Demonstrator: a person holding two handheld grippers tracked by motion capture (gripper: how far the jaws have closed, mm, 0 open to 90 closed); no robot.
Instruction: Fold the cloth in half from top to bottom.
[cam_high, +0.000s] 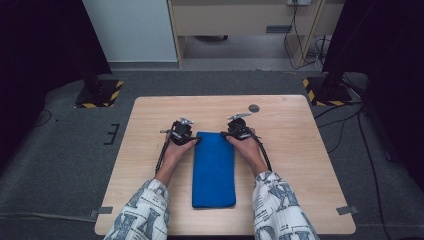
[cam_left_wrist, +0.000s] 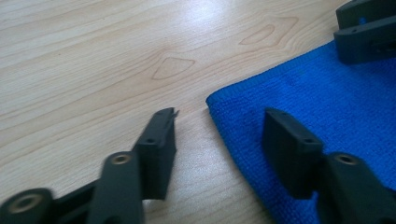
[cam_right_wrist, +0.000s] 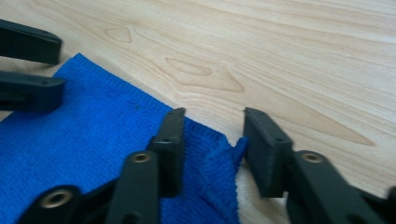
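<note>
A folded blue cloth (cam_high: 213, 167) lies lengthwise in the middle of the wooden table (cam_high: 295, 150). My left gripper (cam_high: 192, 141) is down at its far left corner, my right gripper (cam_high: 227, 136) at its far right corner. In the left gripper view the left gripper (cam_left_wrist: 220, 116) stands open astride the cloth (cam_left_wrist: 327, 102) corner, one jaw on bare wood, the other on the fabric. In the right gripper view the right gripper (cam_right_wrist: 215, 114) has the cloth (cam_right_wrist: 93, 135) corner puckered up between its jaws, with a gap still showing. Each view shows the other gripper farther off.
A small dark round mark (cam_high: 254, 108) sits near the table's far edge. Two stand bases with yellow-black stripes (cam_high: 97, 93) (cam_high: 325, 90) rest on the grey floor beyond the table, with cables (cam_high: 345, 125) trailing at the right. Bare wood surrounds the cloth.
</note>
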